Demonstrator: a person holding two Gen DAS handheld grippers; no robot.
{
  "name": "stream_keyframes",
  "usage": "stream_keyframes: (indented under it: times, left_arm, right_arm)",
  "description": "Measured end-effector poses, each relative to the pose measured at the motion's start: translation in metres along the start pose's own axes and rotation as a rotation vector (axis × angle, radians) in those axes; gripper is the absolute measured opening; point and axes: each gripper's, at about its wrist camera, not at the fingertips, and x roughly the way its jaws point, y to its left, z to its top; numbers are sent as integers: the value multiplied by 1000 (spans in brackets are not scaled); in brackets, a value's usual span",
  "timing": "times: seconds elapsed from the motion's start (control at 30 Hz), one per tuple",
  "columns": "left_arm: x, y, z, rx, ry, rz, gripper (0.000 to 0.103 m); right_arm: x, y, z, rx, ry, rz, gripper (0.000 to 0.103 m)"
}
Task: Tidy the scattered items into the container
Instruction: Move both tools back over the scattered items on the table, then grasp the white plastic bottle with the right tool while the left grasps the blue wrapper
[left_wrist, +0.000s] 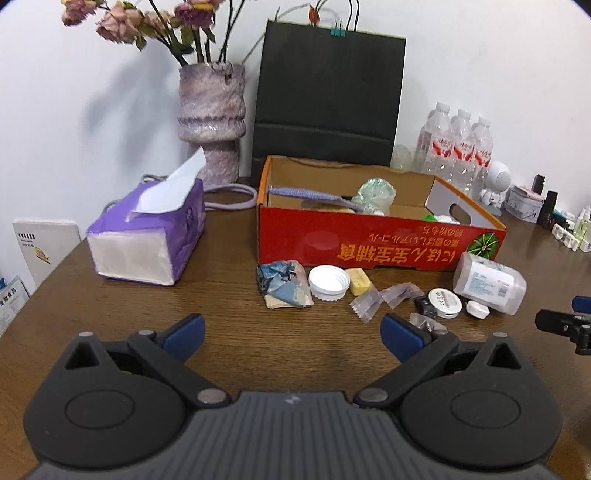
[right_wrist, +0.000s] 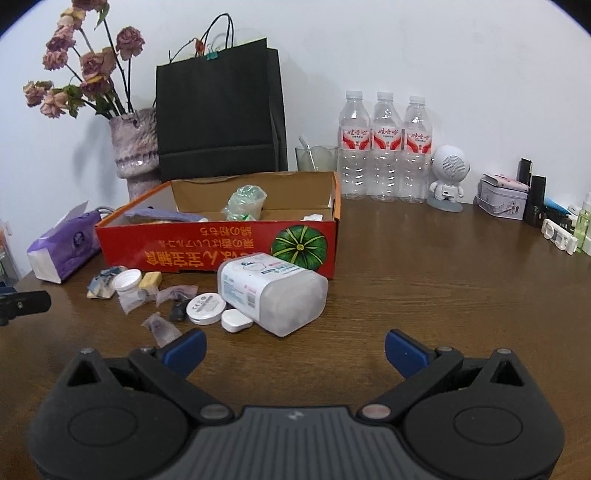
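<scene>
A red cardboard box (left_wrist: 332, 243) (right_wrist: 207, 249) stands on the wooden table with a few items inside. In front of it lie scattered items: a crumpled blue wrapper (left_wrist: 282, 284), a white lid (left_wrist: 328, 282) (right_wrist: 127, 282), a yellow block (left_wrist: 359, 281) (right_wrist: 151, 279), clear wrappers (left_wrist: 384, 299), a round white case (left_wrist: 445, 302) (right_wrist: 205, 308), a small white piece (right_wrist: 236, 320) and a tipped plastic jar (left_wrist: 489, 282) (right_wrist: 273, 291). My left gripper (left_wrist: 293, 336) is open and empty, short of the items. My right gripper (right_wrist: 295, 352) is open and empty, just in front of the jar.
A purple tissue pack (left_wrist: 147, 236) lies left of the box. A vase of dried flowers (left_wrist: 212, 122), a black paper bag (left_wrist: 327, 99), three water bottles (right_wrist: 386, 147), a white figurine (right_wrist: 448, 177) and small cosmetics (right_wrist: 532, 203) stand along the back.
</scene>
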Motion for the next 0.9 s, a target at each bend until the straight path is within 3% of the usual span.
stream_keyframes:
  times: [0.3,0.5,0.6,0.7,0.77,0.8,0.83,0.9]
  left_arm:
    - [45,5,15,-10,37,39,103]
    - [85,2,21,78,75,115,96]
    - [99,4,21,60,84,97,95]
    - [104,7,19,51,92,55,80]
    - [101,9,21,65,71,48,37]
    - [100,10,22,63,71,35,32]
    - [98,11,22,59,74,22,23]
    - [92,14,20,51,76,3,18]
  right_arm:
    - [45,11,21,-45,41,13,103]
    - [81,20,33,-110,58,-18,103]
    - [95,22,37,-132,60,-15,103]
    - [104,23,39,-147,61,-2,103]
    - [109,22,38,-147,74,19,98]
    - [110,21,37,-140,80,43,88]
    - [109,20,37,-124,80,73,84]
    - [105,18,38,-113,92,96,74]
